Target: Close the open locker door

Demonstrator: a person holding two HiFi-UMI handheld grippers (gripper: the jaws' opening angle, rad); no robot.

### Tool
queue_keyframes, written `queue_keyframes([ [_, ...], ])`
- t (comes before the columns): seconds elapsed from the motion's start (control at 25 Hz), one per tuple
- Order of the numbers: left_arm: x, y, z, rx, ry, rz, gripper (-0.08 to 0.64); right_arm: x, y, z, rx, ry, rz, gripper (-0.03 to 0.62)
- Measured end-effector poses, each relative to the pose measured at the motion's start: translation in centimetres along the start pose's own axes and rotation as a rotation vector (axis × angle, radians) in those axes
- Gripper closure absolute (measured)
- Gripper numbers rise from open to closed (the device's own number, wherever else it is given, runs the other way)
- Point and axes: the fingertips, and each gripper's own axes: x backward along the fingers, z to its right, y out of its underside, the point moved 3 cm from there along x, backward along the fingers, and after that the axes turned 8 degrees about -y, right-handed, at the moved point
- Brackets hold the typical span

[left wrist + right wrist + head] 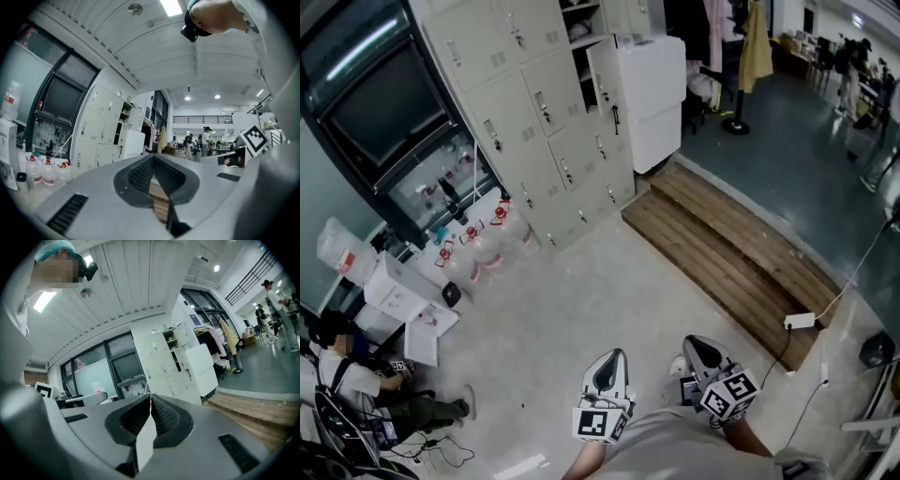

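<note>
The beige lockers (534,112) stand across the floor at the top of the head view. One locker door (605,86) in the right column hangs open, swung out toward a white cabinet (654,94). That door also shows small in the left gripper view (123,134) and in the right gripper view (181,358). My left gripper (612,361) and right gripper (698,345) are held low, close to the body, far from the lockers. The left gripper (153,161) is shut and holds nothing. The right gripper (150,401) is shut too, with nothing between its pads.
A wooden platform (722,253) lies on the floor to the right of the lockers, with a power strip (800,321) on its near corner. Several water bottles (478,248) and boxes (394,291) stand at the left. A person (356,375) sits at the lower left.
</note>
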Motion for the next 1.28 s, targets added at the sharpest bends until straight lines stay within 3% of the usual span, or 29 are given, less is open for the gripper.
queue_keyframes([
  [0.2, -8.0, -1.9, 0.0, -0.014, -0.053, 0.039, 0.551, -4.9, -4.2, 6.0, 0.026, -0.088, -0.002, 0.563],
  [0.44, -15.7, -1.9, 0.9, 0.014, -0.097, 0.049, 0.551, -8.3, -7.1, 13.0, 0.055, -0.114, 0.012, 0.563],
  [0.8, -24.7, -1.8, 1.9, 0.005, -0.036, 0.029, 0.551, -11.3, -9.0, 19.5, 0.017, -0.074, 0.004, 0.563],
  [1.08, -33.2, -1.1, -1.3, 0.010, 0.023, 0.017, 0.551, -17.2, -10.6, 24.1, 0.013, -0.018, 0.007, 0.563],
  [1.28, -40.7, -2.7, -4.9, 0.029, 0.066, 0.038, 0.551, -23.6, -13.2, 27.4, 0.035, 0.024, 0.005, 0.563],
])
